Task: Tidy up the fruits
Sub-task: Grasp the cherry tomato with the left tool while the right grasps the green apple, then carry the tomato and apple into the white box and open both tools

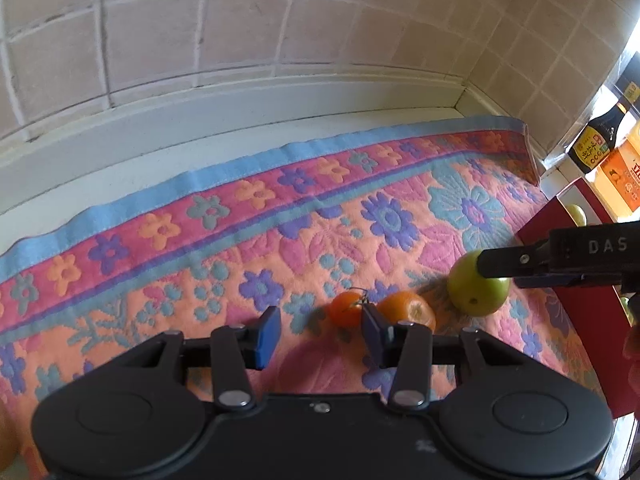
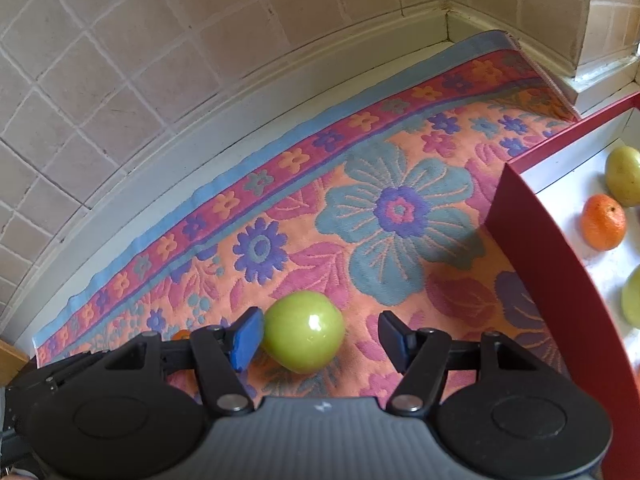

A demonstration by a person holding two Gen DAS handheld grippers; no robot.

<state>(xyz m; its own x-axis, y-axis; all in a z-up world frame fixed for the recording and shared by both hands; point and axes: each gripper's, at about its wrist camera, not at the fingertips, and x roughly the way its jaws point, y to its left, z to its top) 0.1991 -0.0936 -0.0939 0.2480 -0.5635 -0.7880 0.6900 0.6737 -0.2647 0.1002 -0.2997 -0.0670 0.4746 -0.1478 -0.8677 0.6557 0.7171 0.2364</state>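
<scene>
The red tray (image 2: 532, 232) at the cloth's right edge holds a tangerine (image 2: 603, 222) and two yellow-green fruits (image 2: 624, 176); on the floral cloth (image 2: 360, 208) a green apple (image 2: 303, 331) sits between the right gripper's (image 2: 320, 340) open jaws, left pad touching; the left gripper (image 1: 318, 334), open, hovers by two small tangerines (image 1: 346, 309).

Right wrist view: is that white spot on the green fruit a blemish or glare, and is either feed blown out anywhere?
Right wrist view: the spot on the green fruit reads as a glare highlight; the red box has a washed-out white floor. Left wrist view: the right edge by the dark bottle is overexposed; the tile lines bow from fisheye distortion.
</scene>
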